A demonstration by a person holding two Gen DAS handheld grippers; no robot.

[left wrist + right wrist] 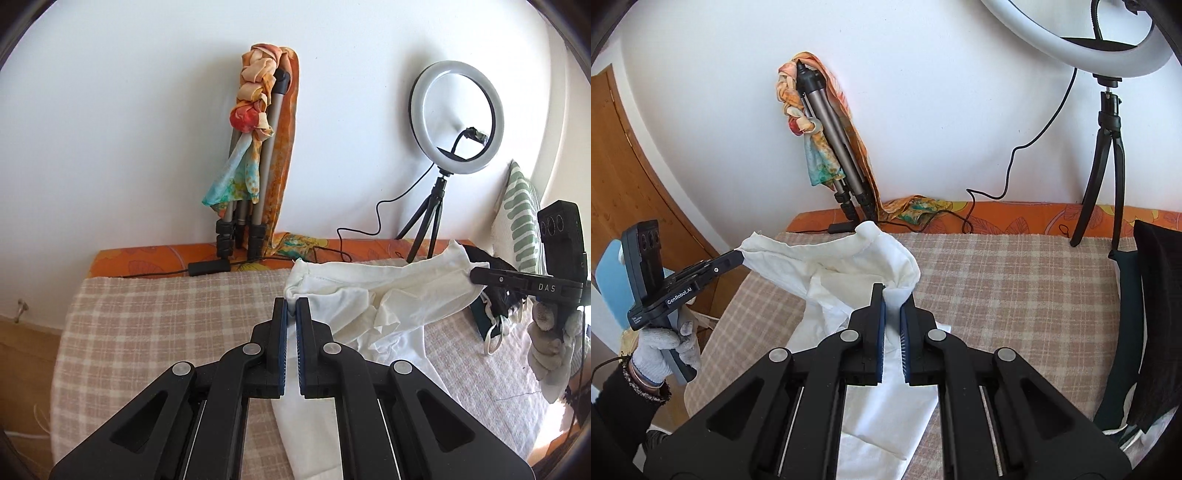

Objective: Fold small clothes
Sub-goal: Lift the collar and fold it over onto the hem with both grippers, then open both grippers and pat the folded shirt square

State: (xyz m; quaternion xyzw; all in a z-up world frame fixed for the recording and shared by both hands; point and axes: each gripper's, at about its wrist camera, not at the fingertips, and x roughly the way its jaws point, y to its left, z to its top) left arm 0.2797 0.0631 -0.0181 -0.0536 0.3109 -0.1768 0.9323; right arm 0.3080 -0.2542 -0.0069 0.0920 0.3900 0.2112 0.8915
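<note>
Two grippers, left gripper [291, 306] and right gripper [894, 299], pinch a white garment [834, 266] closed-jawed above the checked blanket [997, 280]; even tension should keep its edge straight.

A bed [155, 332] covered with a pink-and-cream checked blanket [1015, 288] over an orange leaf-print sheet [147, 258]. Directly on it: the white garment's [399, 347] lower part, a folded tripod [240, 229], the ring light stand [1100, 184], a black cable [967, 218], and dark folded cloth [1156, 314], possibly clothes.
</note>
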